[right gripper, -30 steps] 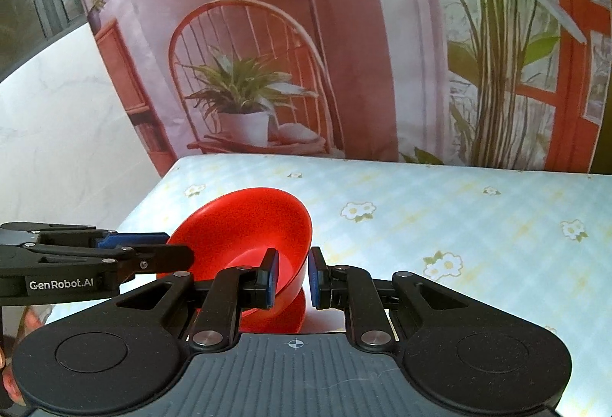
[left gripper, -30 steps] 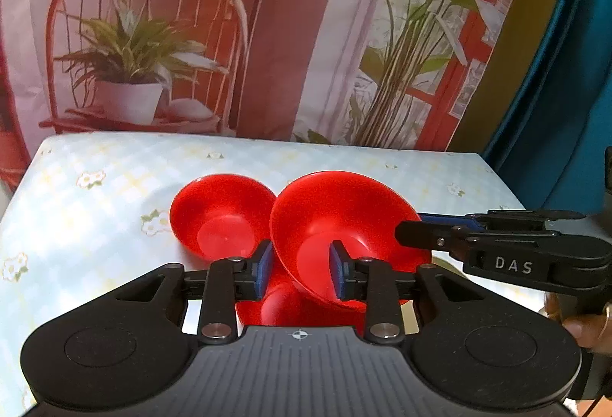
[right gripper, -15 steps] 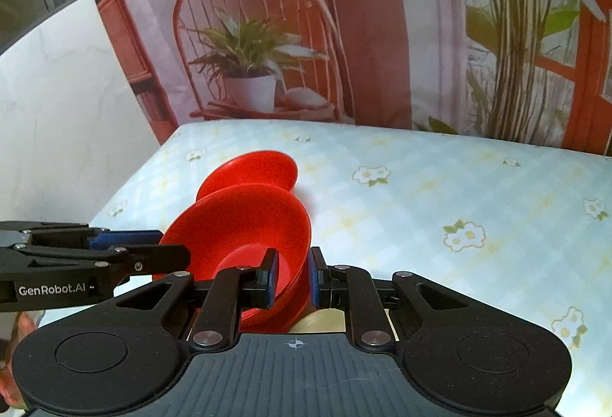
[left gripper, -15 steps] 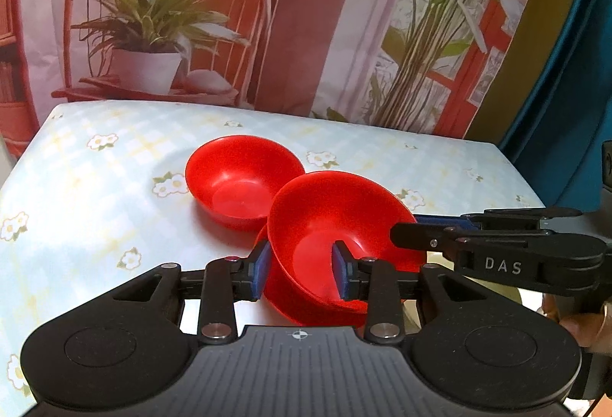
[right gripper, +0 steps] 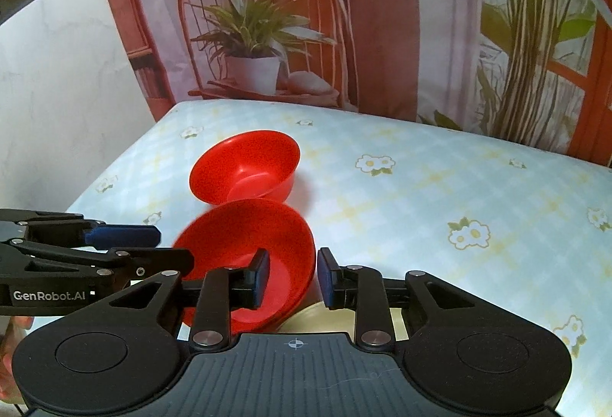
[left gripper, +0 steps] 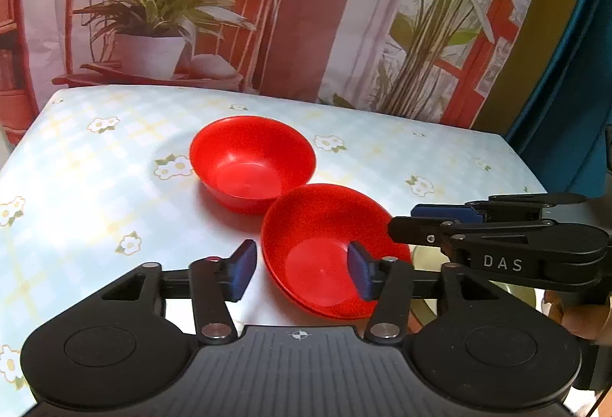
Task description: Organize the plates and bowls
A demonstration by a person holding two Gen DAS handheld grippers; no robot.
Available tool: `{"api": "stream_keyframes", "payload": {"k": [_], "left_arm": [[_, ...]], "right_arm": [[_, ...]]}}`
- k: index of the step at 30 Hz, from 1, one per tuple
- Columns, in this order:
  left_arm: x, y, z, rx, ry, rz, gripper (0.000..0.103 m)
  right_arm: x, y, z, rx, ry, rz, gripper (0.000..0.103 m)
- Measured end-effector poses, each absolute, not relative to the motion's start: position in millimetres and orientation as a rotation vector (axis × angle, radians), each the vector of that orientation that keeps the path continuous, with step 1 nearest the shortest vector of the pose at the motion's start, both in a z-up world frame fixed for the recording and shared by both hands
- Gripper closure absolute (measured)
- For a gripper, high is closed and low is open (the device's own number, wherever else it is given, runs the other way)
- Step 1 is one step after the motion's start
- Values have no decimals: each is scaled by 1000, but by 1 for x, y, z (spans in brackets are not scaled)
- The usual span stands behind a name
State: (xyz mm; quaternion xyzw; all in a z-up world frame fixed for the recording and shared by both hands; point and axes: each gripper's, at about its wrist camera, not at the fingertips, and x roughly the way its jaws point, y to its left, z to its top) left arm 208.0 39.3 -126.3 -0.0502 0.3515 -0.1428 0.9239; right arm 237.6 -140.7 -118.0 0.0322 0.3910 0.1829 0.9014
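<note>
Left tool [left gripper: 300,273]: we see its jaws opening, astride the near-left rim of the near red bowl [left gripper: 325,245]; neither pad presses the rim, so the bowl is let go.
Right tool [right gripper: 292,277]: its jaws are opening too, one pad inside the same bowl's right rim, one outside; we see a gap at both pads.
Near red bowl: it sits at the front of the table [right gripper: 440,187], partly on a pale yellow dish [right gripper: 317,317]; we cannot tell whether it rests level.
Far red bowl [left gripper: 252,161]: upright just behind the near one; rims look touching or almost so, we cannot tell which.
Risk, snag: with a pad inside the rim on each side, we judge that pulling either tool back without first lifting could drag or tip the bowl.
Risk, slide: smooth plastic perched on the dish may skid or rock if nudged, and could knock the far bowl.
Edges: the near bowl lies close to the table's front edge; a backward drag would carry it that way.
Open room: wide bare cloth to the right and to the back; less to the left.
</note>
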Motion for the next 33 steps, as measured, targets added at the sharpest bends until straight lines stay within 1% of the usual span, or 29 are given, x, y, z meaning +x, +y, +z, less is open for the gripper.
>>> {"api": "stream_keyframes", "payload": {"k": [14, 20, 30, 33], "left_arm": [[240, 69, -108, -147, 678, -226, 48], [266, 85, -119, -206, 709, -191, 48], [297, 90, -136, -208, 751, -190, 49], [300, 90, -140, -221, 761, -194, 50]], "right_arm": [[271, -143, -105, 148, 745, 371, 77], [295, -132, -112, 166, 756, 383, 76], [330, -105, -135, 171, 807, 396, 76], [336, -100, -138, 167, 814, 396, 74]]}}
